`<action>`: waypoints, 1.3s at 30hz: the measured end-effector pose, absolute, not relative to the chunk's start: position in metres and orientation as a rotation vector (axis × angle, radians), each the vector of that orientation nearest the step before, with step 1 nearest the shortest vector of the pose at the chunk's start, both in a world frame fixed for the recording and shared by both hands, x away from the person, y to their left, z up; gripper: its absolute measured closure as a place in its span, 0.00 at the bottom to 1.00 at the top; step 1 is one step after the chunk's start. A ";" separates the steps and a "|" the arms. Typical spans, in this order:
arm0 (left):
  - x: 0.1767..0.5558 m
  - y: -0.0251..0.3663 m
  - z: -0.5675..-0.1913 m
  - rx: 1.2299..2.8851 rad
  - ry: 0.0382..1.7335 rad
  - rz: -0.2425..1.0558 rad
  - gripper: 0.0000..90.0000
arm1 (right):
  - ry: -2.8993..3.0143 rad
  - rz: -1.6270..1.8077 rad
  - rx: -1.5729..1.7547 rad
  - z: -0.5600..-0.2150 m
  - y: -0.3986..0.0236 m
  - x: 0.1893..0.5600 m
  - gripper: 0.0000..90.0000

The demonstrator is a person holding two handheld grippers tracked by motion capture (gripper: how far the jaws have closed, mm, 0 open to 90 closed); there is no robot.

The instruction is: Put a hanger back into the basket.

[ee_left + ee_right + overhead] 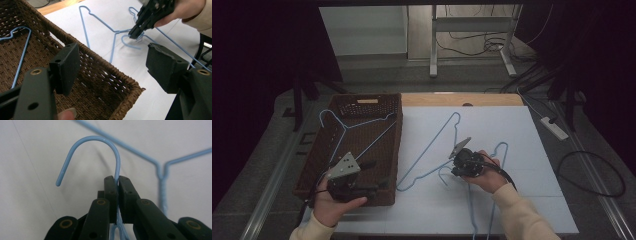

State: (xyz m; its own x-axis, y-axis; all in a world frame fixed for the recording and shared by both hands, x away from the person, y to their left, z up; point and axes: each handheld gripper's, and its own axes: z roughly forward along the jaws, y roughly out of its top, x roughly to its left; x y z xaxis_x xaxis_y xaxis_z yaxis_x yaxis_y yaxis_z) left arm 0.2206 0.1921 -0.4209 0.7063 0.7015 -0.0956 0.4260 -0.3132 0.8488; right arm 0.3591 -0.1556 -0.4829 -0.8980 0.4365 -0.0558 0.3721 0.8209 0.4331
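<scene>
- The right hand-held gripper [460, 161] is clamped on the neck of a blue wire hanger [472, 200], just below its hook [92, 155]; the right gripper view shows the wire pinched between the two black pads.
- That hanger lies on the white counter [522, 150], near the person's right hand [484, 175], with its hook curving toward the basket side.
- A second hanger [432, 145] lies flat on the counter just beside it, between the gripped one and the basket; its twisted neck [162, 187] shows to the right of the jaws in the right gripper view.
- A third hanger [357, 127] rests inside the brown wicker basket [312, 160], its hook near the basket's far left corner.
- The basket stands on the left part of the counter.
- The left hand-held gripper [377, 176] hovers over the basket's near right corner, jaws spread wide with nothing between them.
- In the left gripper view the basket's rim [107, 67] runs between the open jaws, and the right hand-held gripper [136, 32] shows farther off, pinching the hanger [130, 42] on the counter.
</scene>
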 end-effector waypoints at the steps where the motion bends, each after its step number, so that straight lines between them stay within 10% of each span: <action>1: 0.220 0.192 -0.421 1.955 0.868 0.363 0.31 | 2.834 0.659 0.653 -0.480 -0.158 0.358 0.95; 39: 0.227 0.160 -0.421 1.955 0.852 0.306 0.32 | 2.507 1.169 0.934 -0.438 -0.196 0.336 0.95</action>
State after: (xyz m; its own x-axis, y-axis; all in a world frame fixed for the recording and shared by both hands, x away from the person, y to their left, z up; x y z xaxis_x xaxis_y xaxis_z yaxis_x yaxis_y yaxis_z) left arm 0.2274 0.1597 -0.4211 0.7263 0.6750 -0.1301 0.4380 -0.3086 0.8443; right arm 0.3356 -0.1957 -0.4382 -0.7734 0.6307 0.0638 0.4543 0.4811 0.7498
